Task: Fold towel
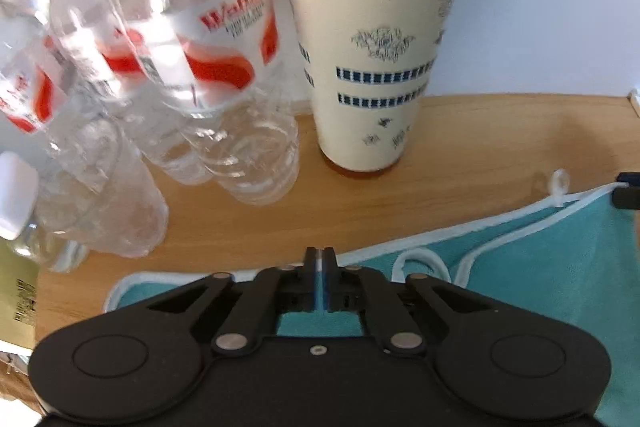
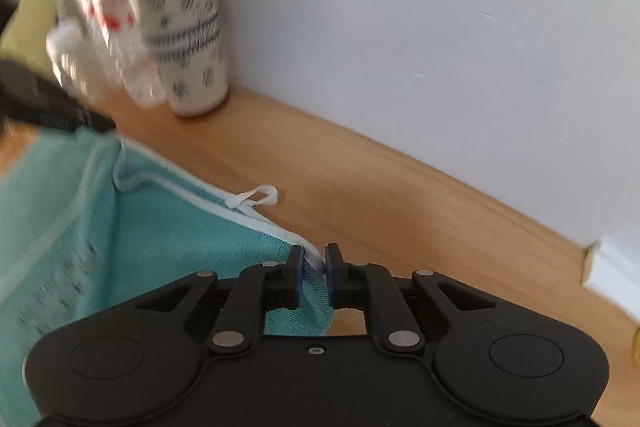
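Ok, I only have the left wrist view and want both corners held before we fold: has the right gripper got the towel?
Observer: Yes. The right gripper is closed on the towel's white-trimmed edge, near a corner.
Operator: Is the hanging loop caught in it?
Observer: No. The loop lies free on the table, further along that edge.
Operator: What is on its right side?
Observer: Only bare wood up to the wall; the cup stands far off to its left.
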`<state>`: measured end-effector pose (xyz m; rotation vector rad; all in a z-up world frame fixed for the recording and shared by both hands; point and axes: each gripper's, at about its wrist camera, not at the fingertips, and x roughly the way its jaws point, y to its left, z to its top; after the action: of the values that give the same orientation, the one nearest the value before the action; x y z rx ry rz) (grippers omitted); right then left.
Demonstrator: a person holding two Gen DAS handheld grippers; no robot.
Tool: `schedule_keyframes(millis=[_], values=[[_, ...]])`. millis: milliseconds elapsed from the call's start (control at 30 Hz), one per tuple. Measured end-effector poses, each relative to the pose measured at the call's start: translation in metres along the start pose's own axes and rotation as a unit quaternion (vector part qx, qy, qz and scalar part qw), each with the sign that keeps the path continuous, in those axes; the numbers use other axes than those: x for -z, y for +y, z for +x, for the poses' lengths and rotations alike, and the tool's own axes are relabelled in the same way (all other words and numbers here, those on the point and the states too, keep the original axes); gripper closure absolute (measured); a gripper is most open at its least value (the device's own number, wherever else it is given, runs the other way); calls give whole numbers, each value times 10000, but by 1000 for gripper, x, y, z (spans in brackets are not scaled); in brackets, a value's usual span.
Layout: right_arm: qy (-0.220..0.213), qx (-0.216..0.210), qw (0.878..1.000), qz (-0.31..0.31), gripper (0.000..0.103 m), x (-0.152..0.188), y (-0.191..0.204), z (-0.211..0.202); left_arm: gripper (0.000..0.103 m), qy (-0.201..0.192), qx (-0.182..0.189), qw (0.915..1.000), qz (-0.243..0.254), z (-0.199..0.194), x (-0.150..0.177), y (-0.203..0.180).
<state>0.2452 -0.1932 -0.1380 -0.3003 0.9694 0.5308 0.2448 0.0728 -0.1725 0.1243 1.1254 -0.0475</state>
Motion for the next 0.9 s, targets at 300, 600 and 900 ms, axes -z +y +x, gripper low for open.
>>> schedule_keyframes(millis=[300, 600, 900], values=[[152, -5, 9998, 140, 85, -2, 0, 3, 60, 178, 599, 9957, 677, 2, -13, -20], [240, -30, 9992, 325, 85, 2, 1, 2, 57, 96, 865, 9909, 1024, -30, -30, -8], [305, -79, 9982, 504, 84, 5, 1, 3, 54, 555, 1385, 9819, 1167, -6, -29, -14]])
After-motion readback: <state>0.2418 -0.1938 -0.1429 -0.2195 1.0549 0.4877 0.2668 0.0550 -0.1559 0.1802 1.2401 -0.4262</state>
